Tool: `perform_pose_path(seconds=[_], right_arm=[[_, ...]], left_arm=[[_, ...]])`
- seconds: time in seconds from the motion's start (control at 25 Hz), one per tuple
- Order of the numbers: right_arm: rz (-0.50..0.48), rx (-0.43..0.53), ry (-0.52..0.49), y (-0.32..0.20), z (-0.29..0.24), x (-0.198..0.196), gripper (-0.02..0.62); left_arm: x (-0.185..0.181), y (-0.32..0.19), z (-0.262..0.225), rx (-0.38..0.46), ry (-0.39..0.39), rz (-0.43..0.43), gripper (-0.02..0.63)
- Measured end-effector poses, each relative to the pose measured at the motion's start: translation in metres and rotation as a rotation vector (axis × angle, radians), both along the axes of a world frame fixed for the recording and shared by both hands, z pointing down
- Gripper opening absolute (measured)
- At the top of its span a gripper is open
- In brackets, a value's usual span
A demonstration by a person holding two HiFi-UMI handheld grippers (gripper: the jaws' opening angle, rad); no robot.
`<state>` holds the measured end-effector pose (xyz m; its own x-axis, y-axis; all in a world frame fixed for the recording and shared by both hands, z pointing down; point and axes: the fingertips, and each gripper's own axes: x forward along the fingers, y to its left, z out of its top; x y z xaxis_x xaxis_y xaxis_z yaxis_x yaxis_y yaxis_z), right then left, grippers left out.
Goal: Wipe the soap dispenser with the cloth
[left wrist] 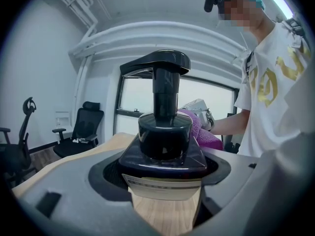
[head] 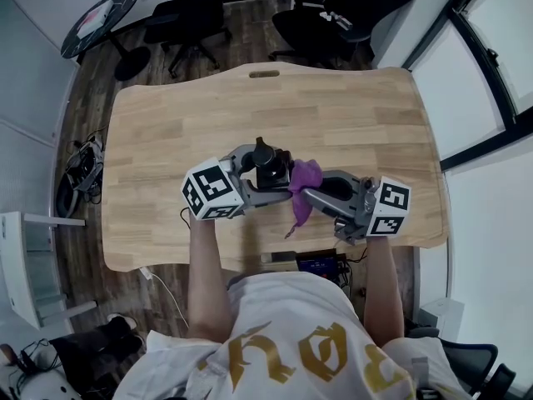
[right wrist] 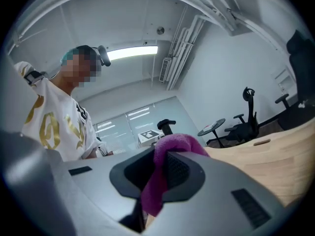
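Left gripper (head: pixel 266 176) jaws clamped on soap dispenser (left wrist: pixel 165 132) body — I judge it rigid, slick. Right gripper (head: pixel 306 192) jaws pinch limp cloth (right wrist: pixel 154 191).

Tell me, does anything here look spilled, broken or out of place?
Nothing stands out. The black soap dispenser is upright between the jaws of the left gripper. The purple cloth is pinched in the right gripper beside it, and the wooden table shows no spill.

The left gripper (left wrist: pixel 165 193) clamps the black dispenser (left wrist: pixel 164 132) (pump upright); a purple cloth (left wrist: pixel 205 135) sits just behind it.
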<state>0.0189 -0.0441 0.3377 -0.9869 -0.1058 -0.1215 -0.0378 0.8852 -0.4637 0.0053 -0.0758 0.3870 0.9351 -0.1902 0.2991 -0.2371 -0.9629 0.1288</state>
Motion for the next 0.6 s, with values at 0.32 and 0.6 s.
perform_pose_path(seconds=[0.32,0.6], right_arm=[[0.045,0.021,-0.021,0.000,-0.009,0.006,0.038],[0.182,-0.021,-0.092,-0.016,-0.019,0.019,0.038]], left_arm=[[0.005,0.005,-0.010,0.021,0.009,0.007,0.371],[0.019,0.015,-0.021,0.026,0.035,0.054,0.371]])
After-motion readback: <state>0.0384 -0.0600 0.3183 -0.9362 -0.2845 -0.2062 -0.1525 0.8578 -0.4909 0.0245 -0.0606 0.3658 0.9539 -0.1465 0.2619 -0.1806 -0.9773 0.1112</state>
